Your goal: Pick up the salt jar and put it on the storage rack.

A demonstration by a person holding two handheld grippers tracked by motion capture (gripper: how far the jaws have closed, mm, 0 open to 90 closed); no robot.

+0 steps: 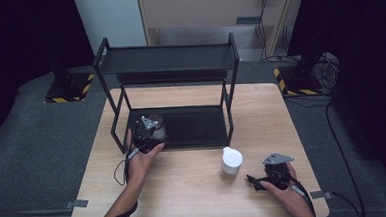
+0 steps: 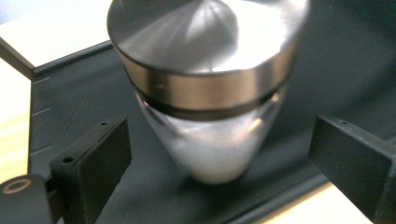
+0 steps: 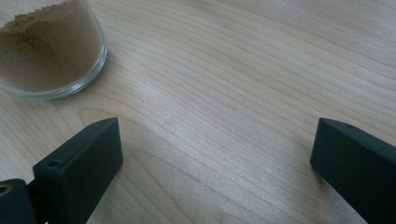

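Standing upright at the 9 o'clock end of the black rack's (image 1: 192, 126) lower shelf, the metal-lidded jar (image 2: 205, 93) has its long axis vertical, lid up. Its smooth, tapering glass probably handles slippery and fragile, so the lid band looks the safer hold. The left gripper (image 2: 219, 158) brackets it wide, untouching; the right gripper (image 3: 215, 163) gapes empty over the table (image 3: 243, 70), at 3 o'clock from the white-capped jar (image 1: 231, 164).

Black right gripper (image 1: 259, 181), grey three-cornered plate, trailing black cable
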